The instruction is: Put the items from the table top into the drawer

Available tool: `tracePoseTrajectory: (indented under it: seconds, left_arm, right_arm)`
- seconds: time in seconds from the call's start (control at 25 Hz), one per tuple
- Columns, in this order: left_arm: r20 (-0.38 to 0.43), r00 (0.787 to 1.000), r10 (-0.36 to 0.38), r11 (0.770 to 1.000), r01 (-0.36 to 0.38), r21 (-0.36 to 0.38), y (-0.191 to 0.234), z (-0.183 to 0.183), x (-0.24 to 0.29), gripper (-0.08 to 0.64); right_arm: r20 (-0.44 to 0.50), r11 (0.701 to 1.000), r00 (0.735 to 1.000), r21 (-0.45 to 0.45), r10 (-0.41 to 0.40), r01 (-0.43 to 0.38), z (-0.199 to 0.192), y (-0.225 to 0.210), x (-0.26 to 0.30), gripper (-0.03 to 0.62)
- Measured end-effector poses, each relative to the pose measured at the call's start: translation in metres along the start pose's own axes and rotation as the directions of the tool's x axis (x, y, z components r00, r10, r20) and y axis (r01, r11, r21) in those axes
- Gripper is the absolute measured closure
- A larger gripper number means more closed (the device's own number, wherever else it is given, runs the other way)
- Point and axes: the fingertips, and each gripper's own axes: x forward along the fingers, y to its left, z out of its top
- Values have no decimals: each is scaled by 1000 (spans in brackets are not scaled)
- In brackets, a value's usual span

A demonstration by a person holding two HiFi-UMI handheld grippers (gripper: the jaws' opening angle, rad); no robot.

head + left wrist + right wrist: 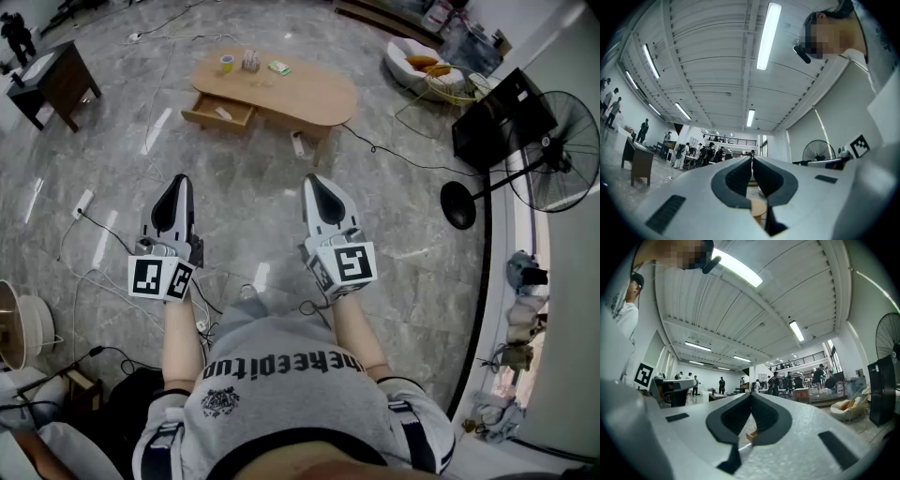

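Observation:
In the head view a light wooden oval table (309, 94) stands far ahead on the grey floor, its drawer (218, 113) pulled open at the front left with a pale item inside. On the top lie a yellow roll (227, 63), a small striped item (250, 62) and a green packet (279, 67). My left gripper (178, 181) and right gripper (313, 181) are held side by side in front of the person's body, well short of the table. Both point slightly upward with jaws closed and nothing between them, as seen at the left gripper (752, 158) and the right gripper (751, 394).
A dark cabinet (61, 80) stands far left. A standing fan (553, 150) and a black box (502, 117) are at the right, and a white seat with an orange cushion (417, 61) is beyond the table. Cables and a power strip (82, 203) lie on the floor.

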Motion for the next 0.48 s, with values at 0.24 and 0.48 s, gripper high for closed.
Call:
tracePoseTrajectory:
  seconds: [0.24,0.48]
  left_arm:
    - [-1,1000,-7,1000,7,-1,11,-2,9,548]
    - [2,1000,-18,1000,18,-4,22,-6,21,548]
  right_arm:
    - [-1,1000,1000,-5,-4,4,-2,0,14,589]
    - [-5,1000,1000,-7,-17,17,-7,-3,28,589]
